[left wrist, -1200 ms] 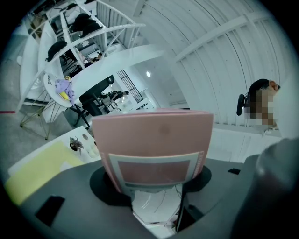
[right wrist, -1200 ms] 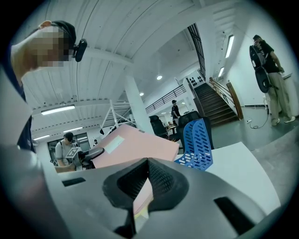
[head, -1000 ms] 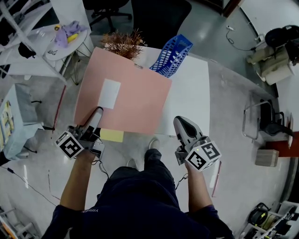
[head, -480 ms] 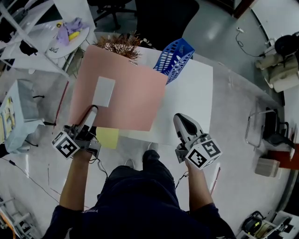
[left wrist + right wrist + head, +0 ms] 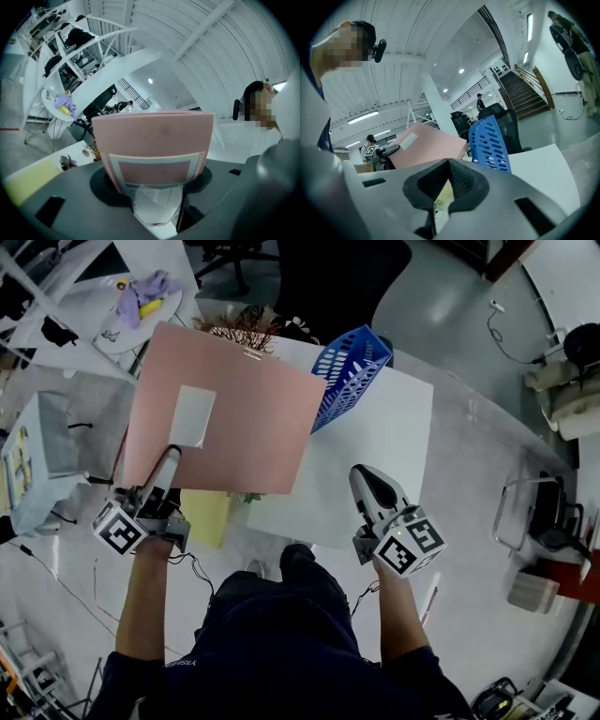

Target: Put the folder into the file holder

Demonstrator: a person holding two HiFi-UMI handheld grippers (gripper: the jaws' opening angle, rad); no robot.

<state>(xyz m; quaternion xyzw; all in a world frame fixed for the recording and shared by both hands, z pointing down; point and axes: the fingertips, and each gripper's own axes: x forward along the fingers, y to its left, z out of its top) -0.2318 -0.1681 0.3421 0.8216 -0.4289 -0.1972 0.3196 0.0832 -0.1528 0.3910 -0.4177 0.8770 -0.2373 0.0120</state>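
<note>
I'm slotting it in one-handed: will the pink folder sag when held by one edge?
Probably fairly stiff: the pink folder, pinched at its near edge by the left tongs, looks flat, no visible droop. Likely light, since one edge grip carries it. Its broad face may twist while aiming at the blue file holder.

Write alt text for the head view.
The left gripper holds a pink folder by its near edge above a white table; a blue file holder sits at the table's far edge. The right gripper hovers shut, empty.
</note>
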